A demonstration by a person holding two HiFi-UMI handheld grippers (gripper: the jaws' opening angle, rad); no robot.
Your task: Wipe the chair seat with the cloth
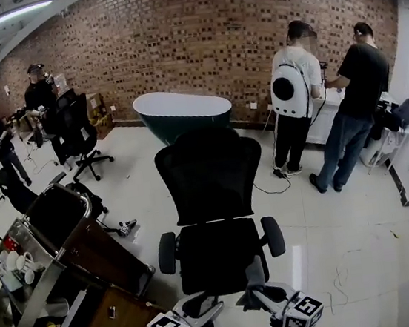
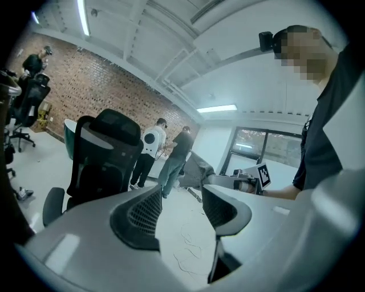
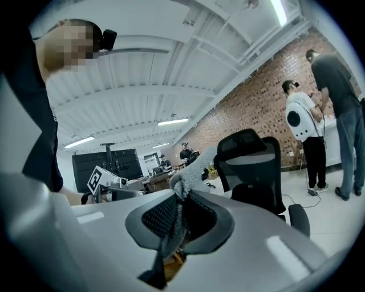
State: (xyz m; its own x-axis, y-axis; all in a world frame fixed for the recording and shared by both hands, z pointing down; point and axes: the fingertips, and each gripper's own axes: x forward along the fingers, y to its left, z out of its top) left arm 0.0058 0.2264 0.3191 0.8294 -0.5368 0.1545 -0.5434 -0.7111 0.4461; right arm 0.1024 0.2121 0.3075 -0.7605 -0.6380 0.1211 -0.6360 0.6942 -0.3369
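A black mesh office chair (image 1: 212,195) faces me mid-floor, its seat (image 1: 218,254) just beyond both grippers. My right gripper (image 1: 257,292) is shut on a grey cloth (image 1: 253,274), which hangs over the seat's front edge. In the right gripper view the cloth (image 3: 193,166) sticks up from the shut right gripper (image 3: 182,197), and the chair (image 3: 251,165) stands beyond it. My left gripper (image 1: 206,303) is near the seat's front left, holding nothing. The left gripper view shows the left gripper (image 2: 181,194) open, with the chair (image 2: 102,157) at left and the cloth (image 2: 197,170) at right.
Two people (image 1: 332,108) stand at a white counter at the back right. A dark green tub (image 1: 181,111) sits behind the chair. More office chairs (image 1: 81,134) and people stand at the back left. A wooden desk (image 1: 79,288) with cups is close on my left. A cable (image 1: 343,279) lies on the floor.
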